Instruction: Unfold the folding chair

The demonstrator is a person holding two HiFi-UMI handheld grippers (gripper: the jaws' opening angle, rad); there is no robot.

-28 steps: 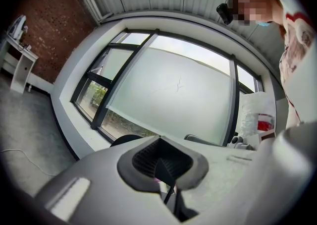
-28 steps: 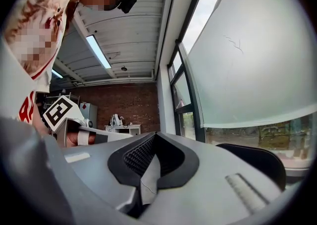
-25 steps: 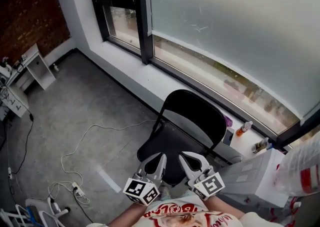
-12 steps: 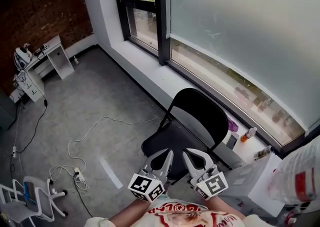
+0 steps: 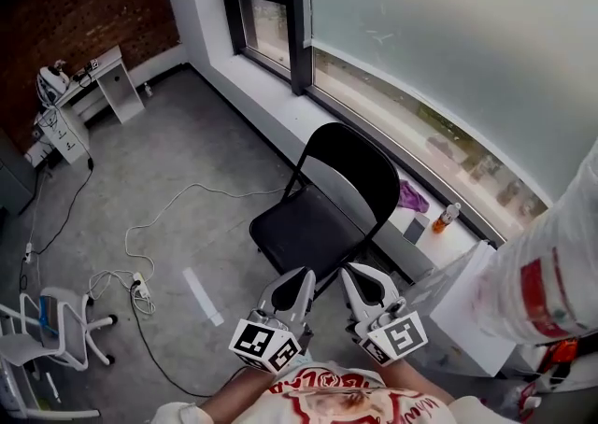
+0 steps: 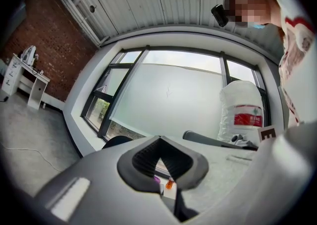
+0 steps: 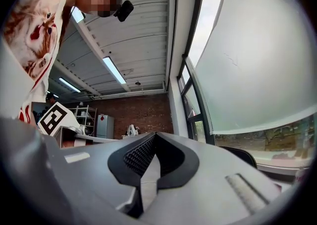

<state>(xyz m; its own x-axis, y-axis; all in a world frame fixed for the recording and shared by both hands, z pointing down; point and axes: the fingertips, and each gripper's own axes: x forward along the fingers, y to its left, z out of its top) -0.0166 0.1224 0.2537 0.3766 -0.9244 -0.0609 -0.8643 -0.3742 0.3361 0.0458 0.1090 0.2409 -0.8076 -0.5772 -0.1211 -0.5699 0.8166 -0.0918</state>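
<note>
From my head camera, the black metal folding chair (image 5: 313, 226) stands opened on the grey floor (image 5: 168, 189) beside the window, just ahead of my left gripper (image 5: 297, 280) and right gripper (image 5: 355, 278). Neither touches it.

In the left gripper view, my jaws meet at the tips with nothing between them.

In the right gripper view, my jaws are likewise closed and empty.

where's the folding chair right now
The folding chair stands open at the head view's centre, beside the window ledge, with a white cable to its left.
</note>
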